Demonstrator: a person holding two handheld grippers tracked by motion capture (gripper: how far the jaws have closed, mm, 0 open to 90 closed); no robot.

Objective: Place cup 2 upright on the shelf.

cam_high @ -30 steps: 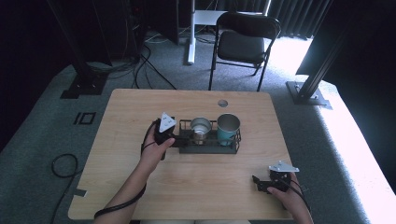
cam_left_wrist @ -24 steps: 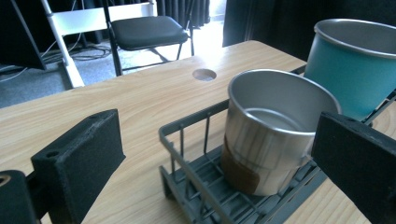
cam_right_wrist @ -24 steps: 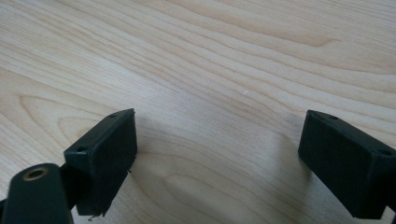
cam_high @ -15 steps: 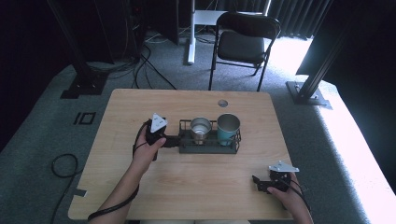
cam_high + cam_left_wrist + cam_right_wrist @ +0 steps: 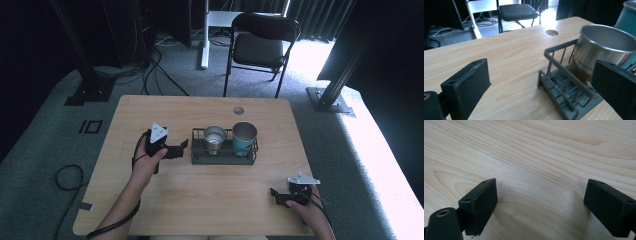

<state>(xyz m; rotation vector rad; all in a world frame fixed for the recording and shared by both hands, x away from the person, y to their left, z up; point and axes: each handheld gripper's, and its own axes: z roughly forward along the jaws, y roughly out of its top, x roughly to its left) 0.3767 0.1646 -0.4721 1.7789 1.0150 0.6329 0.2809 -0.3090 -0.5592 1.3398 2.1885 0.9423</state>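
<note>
A dark wire rack (image 5: 223, 156) stands in the middle of the wooden table (image 5: 200, 200). It holds a steel cup (image 5: 215, 135) on the left and a teal cup (image 5: 244, 134) on the right, both upright. My left gripper (image 5: 183, 147) hovers just left of the rack, open and pointing at it, apart from it. In the left gripper view the jaws of the left gripper (image 5: 541, 85) stand wide, with the rack's near corner (image 5: 564, 82) and the steel cup (image 5: 604, 47) ahead and the teal cup (image 5: 626, 15) behind. My right gripper (image 5: 276, 196) rests near the front right edge, open over bare wood (image 5: 541, 157).
A cable hole (image 5: 238, 110) lies in the table behind the rack. A black folding chair (image 5: 262, 45) stands beyond the far edge. Black frame posts and cables are on the floor at the left and right.
My left gripper has drawn back to the left, away from the rack, with its jaws still wide. The right gripper and both cups have not moved.
</note>
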